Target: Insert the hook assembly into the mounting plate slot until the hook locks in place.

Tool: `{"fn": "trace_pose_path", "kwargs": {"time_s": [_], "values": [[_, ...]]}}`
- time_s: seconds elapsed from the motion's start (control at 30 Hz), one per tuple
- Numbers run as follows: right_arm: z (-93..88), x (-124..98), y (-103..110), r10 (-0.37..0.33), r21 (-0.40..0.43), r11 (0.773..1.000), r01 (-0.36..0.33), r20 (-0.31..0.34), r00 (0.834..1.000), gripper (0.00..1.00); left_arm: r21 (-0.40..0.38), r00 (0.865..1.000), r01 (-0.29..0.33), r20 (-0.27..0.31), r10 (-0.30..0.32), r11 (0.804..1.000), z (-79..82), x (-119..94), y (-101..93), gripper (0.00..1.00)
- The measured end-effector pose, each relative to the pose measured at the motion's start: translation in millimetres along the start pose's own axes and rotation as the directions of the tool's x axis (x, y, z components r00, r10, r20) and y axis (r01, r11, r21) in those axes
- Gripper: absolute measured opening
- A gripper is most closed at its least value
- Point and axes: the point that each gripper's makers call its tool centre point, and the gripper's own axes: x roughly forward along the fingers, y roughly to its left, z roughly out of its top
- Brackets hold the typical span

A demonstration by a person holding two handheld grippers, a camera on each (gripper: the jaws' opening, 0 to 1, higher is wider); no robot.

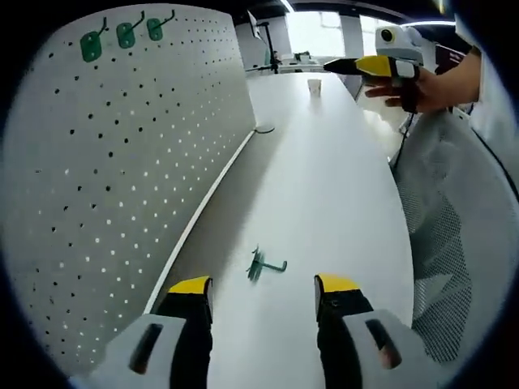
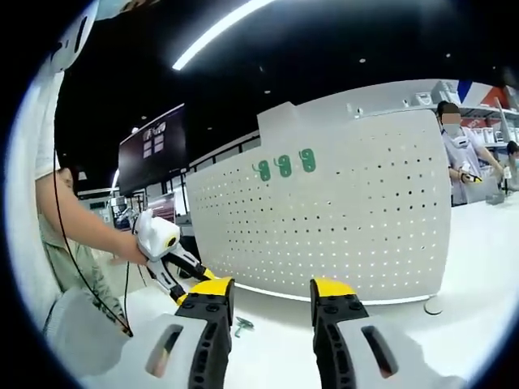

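A white pegboard mounting plate [image 1: 122,178] stands along the table's left side, with three green hooks [image 1: 126,34] mounted near its top. A loose green hook assembly [image 1: 263,265] lies on the white table [image 1: 324,186], just ahead of my left gripper [image 1: 263,292], which is open and holds nothing. My right gripper [image 1: 381,69] is held up by a hand at the far right. In the right gripper view, my right gripper [image 2: 272,296] is open and faces the pegboard [image 2: 340,227] and its mounted hooks [image 2: 282,166]. The loose hook [image 2: 242,326] lies low between the jaws. The left gripper [image 2: 162,243] is at left.
A small cup [image 1: 315,87] stands far down the table, and a dark curved piece [image 1: 263,129] lies by the pegboard's foot. A mesh chair [image 1: 438,243] stands along the table's right edge. A round disc [image 2: 434,306] lies near the pegboard's end. People stand behind it [image 2: 462,154].
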Motion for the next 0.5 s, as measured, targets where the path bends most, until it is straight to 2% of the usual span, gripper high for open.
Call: {"fn": "trace_pose_path", "kwargs": {"time_s": [0.27,0.5], "values": [[-0.6,-1,0,0.003,0.009,1.0,-0.003,-0.003,1.0,0.34,0.014,0.997,0.069,-0.026,-0.069,0.998,-6.6,15,-4.2,0.51],[-1.4,-1,1,0.005,0.012,1.0,-0.005,-0.009,1.0,0.34,0.033,0.993,0.107,-0.056,-0.105,0.994,-10.3,24,-4.3,0.51]]}}
